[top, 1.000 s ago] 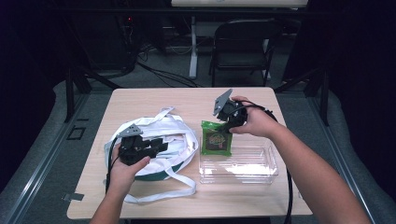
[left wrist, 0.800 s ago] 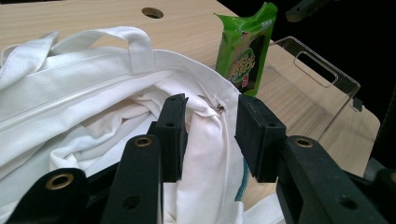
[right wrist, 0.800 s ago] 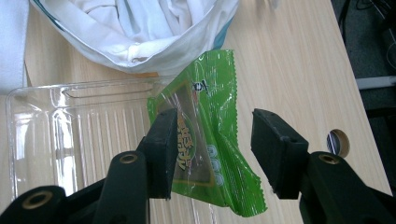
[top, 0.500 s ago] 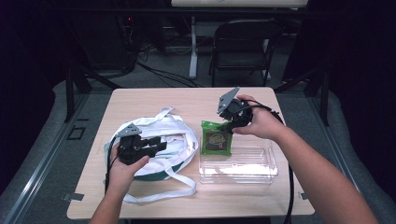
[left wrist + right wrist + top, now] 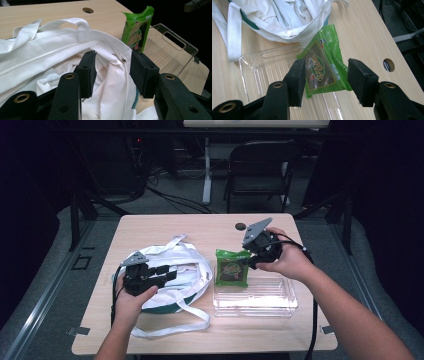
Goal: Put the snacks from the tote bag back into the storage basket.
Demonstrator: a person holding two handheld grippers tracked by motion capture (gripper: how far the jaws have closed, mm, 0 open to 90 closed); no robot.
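Green, crinkly snack packet [image 5: 232, 268] leaning on the clear tray [image 5: 260, 306] looks light and slippery, best pinched by its edges, while both grippers' jaws have just been opening, right gripper [image 5: 325, 82] spread around it, left gripper [image 5: 112, 72] loose over the white bag's [image 5: 50, 50] rim.

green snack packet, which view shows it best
The right gripper view: the green snack packet sits close, its printed face readable. The left gripper view shows it edge-on, upright beside the white bag; the high view shows it small.

Left gripper [image 5: 167, 274], right gripper [image 5: 248, 264]: black, blocky jaws, brass-ringed holes, grey three-cornered top plates, trailing black cables.
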